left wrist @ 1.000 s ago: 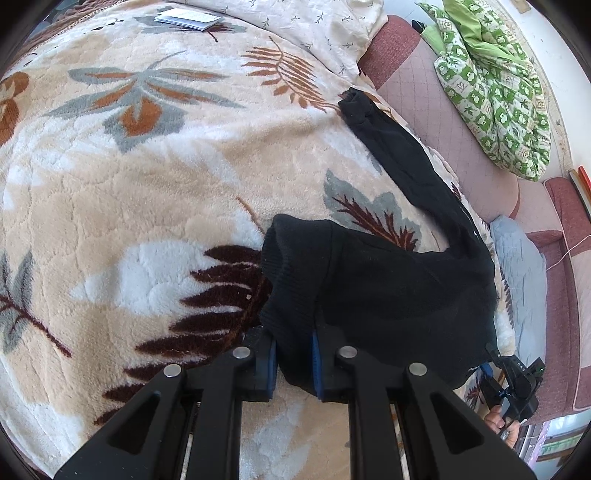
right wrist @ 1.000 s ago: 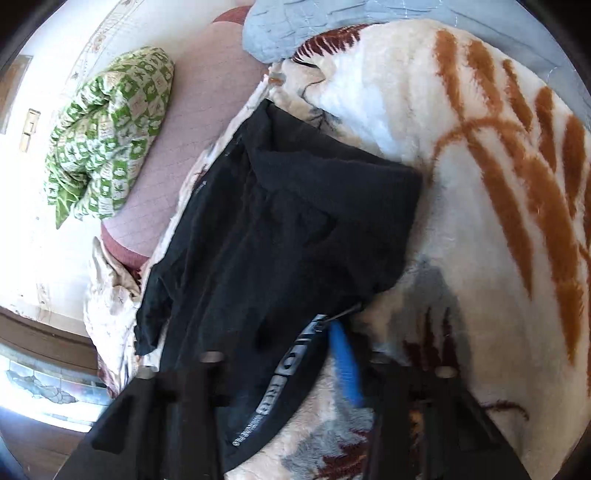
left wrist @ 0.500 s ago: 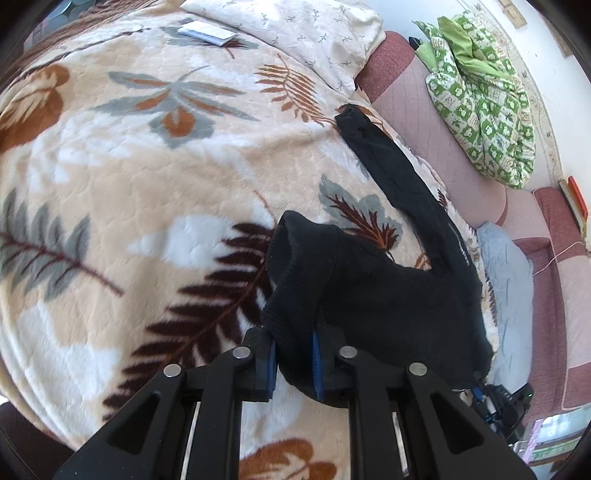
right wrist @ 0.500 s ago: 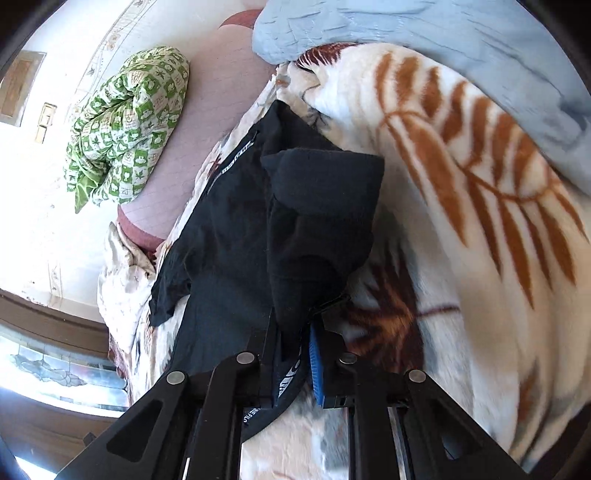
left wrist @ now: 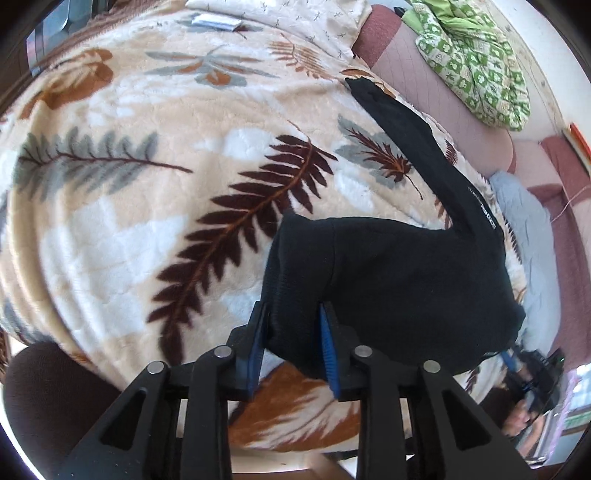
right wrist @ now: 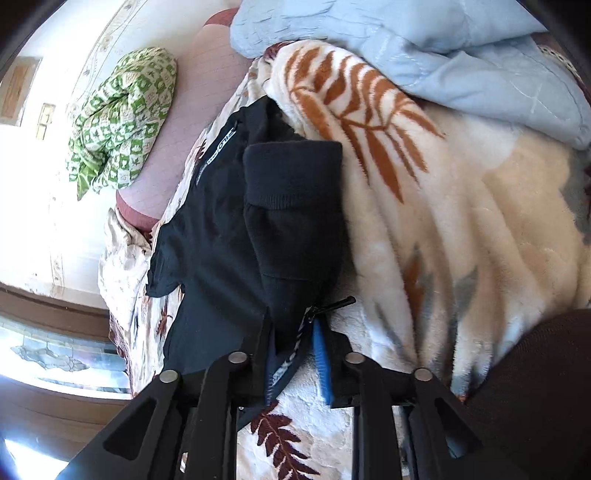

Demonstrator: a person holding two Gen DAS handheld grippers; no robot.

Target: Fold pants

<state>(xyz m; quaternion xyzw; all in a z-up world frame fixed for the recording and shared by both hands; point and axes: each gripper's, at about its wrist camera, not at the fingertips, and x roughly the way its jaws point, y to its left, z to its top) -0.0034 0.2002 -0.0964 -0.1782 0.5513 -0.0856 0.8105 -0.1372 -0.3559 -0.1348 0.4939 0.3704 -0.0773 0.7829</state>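
Observation:
Black pants (left wrist: pixel 399 273) lie on a leaf-patterned blanket (left wrist: pixel 147 206), one leg stretching to the far upper right. My left gripper (left wrist: pixel 291 321) is shut on the pants, with a thick fold of the ribbed waistband between its blue pads. In the right wrist view the pants (right wrist: pixel 258 229) lie folded over themselves, a printed white stripe along one side. My right gripper (right wrist: pixel 291 332) is shut on the pants' near edge by the stripe. The right gripper also shows in the left wrist view (left wrist: pixel 532 373), at the pants' far lower right corner.
A green patterned quilt (left wrist: pixel 476 59) lies on a pink sofa (left wrist: pixel 436 92) behind the bed. A light blue quilt (right wrist: pixel 424 51) lies at the blanket's edge. A white pillow (left wrist: pixel 288 14) and a small book (left wrist: pixel 214 22) lie at the far end. A dark chair back (right wrist: pixel 535 398) is near.
Both grippers have drawn back toward the near edge of the bed, pulling the pants with them. The right gripper, open one second ago, has shut on the pants' edge.

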